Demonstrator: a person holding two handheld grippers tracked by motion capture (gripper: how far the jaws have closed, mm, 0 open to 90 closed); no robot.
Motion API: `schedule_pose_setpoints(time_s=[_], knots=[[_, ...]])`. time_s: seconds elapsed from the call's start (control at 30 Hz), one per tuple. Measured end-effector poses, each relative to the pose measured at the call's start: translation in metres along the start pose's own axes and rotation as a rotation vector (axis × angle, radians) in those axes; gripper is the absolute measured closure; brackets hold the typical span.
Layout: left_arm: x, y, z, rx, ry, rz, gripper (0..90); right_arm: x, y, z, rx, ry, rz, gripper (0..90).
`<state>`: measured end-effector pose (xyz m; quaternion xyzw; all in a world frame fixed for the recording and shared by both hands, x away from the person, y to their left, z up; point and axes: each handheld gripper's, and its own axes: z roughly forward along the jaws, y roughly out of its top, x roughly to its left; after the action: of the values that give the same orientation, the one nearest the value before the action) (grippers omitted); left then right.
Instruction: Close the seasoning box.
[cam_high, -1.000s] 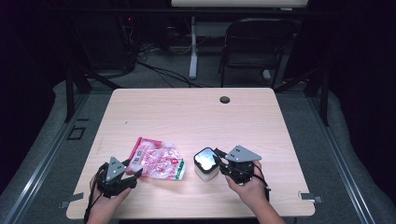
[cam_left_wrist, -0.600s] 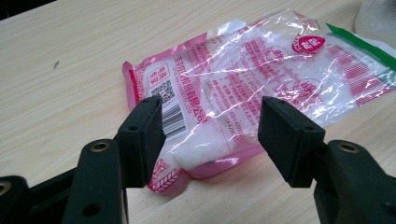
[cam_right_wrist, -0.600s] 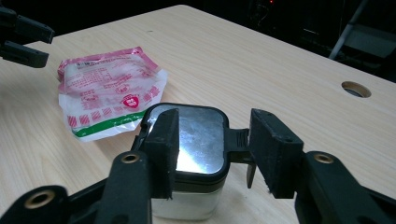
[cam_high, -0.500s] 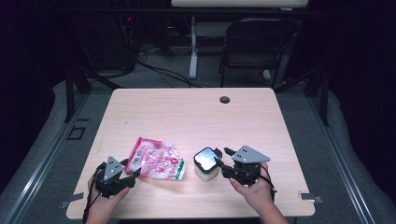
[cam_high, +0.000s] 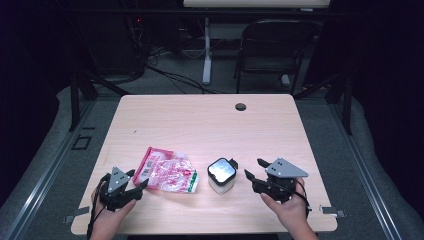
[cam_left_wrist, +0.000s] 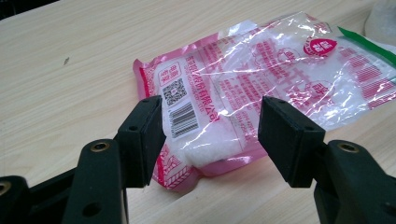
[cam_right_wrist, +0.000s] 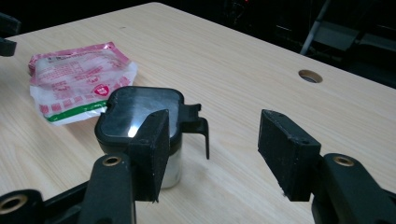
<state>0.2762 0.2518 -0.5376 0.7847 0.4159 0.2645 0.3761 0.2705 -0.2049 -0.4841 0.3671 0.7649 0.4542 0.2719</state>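
From above, the left gripper (cam_high: 134, 186) lies low at the table's (cam_high: 200, 120) near edge, jaws spread at the pink bag's (cam_high: 167, 170) corner. The right gripper (cam_high: 254, 172) sits apart from the black-lidded container (cam_high: 221, 175), jaws having just opened, nothing between them.

Left gripper view: the bag's (cam_left_wrist: 261, 88) barcode end lies between unclamped jaws; its far edge is cut off.

Right gripper view: the container (cam_right_wrist: 140, 121) stands beyond the left jaw, partly hidden.

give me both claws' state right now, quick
left claw: open, around the bag's corner, not gripping it
right claw: open, just been opening, holds nothing, jar beside it
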Motion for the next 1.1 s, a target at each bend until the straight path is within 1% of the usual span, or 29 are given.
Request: schedule_pose_setpoints(time_s=[0.03,0.07,0.17,0.2,0.23,0.27,0.3,0.33,0.37,0.43,0.5,0.57,0.6,0.67,0.7,0.77,0.8,0.83,0.87,0.93,1.0,1.03,1.07,1.1], knots=[[0.000,0.000,0.000,0.000,0.000,0.000,40.5,0.000,0.000,0.000,0.000,0.000,0.000,43.3],[0.001,0.000,0.000,-0.002,0.005,-0.004,40.6,-0.005,-0.003,-0.004,0.002,-0.014,0.013,42.8],[0.005,-0.001,-0.001,0.002,0.013,-0.010,40.5,-0.012,-0.008,-0.009,0.003,-0.032,0.034,42.6],[0.005,-0.001,-0.001,0.002,0.013,-0.010,40.5,-0.012,-0.008,-0.009,0.003,-0.032,0.034,42.6],[0.006,-0.002,0.000,-0.001,0.014,-0.020,40.5,-0.017,-0.012,-0.012,0.000,-0.043,0.053,42.7],[0.006,-0.002,0.000,-0.001,0.014,-0.020,40.5,-0.017,-0.012,-0.012,0.000,-0.043,0.053,42.7],[0.007,-0.003,0.000,-0.003,0.014,-0.025,40.5,-0.020,-0.013,-0.014,0.002,-0.045,0.063,42.6],[0.009,-0.003,0.000,-0.002,0.016,-0.034,40.5,-0.024,-0.017,-0.015,0.007,-0.059,0.076,42.5],[0.010,-0.003,0.000,0.002,0.016,-0.034,40.5,-0.025,-0.019,-0.016,0.011,-0.065,0.082,42.5],[0.010,-0.004,0.000,0.002,0.018,-0.035,40.5,-0.027,-0.021,-0.016,0.013,-0.069,0.083,42.4],[0.012,-0.005,0.000,0.001,0.025,-0.042,40.5,-0.031,-0.026,-0.016,0.016,-0.078,0.105,41.8],[0.012,-0.005,0.000,0.000,0.023,-0.042,40.5,-0.032,-0.028,-0.016,0.016,-0.082,0.109,41.7],[0.014,-0.005,-0.001,0.003,0.025,-0.041,40.5,-0.034,-0.032,-0.016,0.019,-0.092,0.126,41.6],[0.014,-0.005,-0.001,0.003,0.027,-0.047,40.5,-0.035,-0.033,-0.016,0.021,-0.094,0.130,41.6],[0.015,-0.006,0.000,0.000,0.029,-0.050,40.5,-0.038,-0.039,-0.015,0.027,-0.107,0.147,41.6],[0.016,-0.006,0.000,0.003,0.031,-0.051,40.6,-0.039,-0.041,-0.014,0.032,-0.110,0.153,41.6],[0.017,-0.007,0.000,0.007,0.031,-0.048,40.5,-0.040,-0.043,-0.014,0.032,-0.104,0.165,41.6],[0.018,-0.008,0.000,0.005,0.035,-0.060,40.5,-0.043,-0.049,-0.012,0.044,-0.109,0.176,41.7],[0.018,-0.008,0.000,0.005,0.035,-0.060,40.5,-0.043,-0.049,-0.012,0.044,-0.109,0.176,41.7],[0.021,-0.010,0.002,0.009,0.033,-0.070,40.5,-0.046,-0.056,-0.009,0.062,-0.131,0.161,42.1],[0.022,-0.010,0.003,0.007,0.033,-0.078,40.5,-0.047,-0.058,-0.009,0.070,-0.139,0.157,42.2],[0.024,-0.012,0.004,0.011,0.029,-0.089,40.5,-0.049,-0.064,-0.007,0.080,-0.149,0.158,42.2],[0.024,-0.012,0.004,0.011,0.029,-0.089,40.6,-0.050,-0.066,-0.006,0.092,-0.148,0.163,42.2],[0.025,-0.012,0.004,0.011,0.026,-0.102,40.5,-0.051,-0.068,-0.005,0.097,-0.148,0.170,42.2]])
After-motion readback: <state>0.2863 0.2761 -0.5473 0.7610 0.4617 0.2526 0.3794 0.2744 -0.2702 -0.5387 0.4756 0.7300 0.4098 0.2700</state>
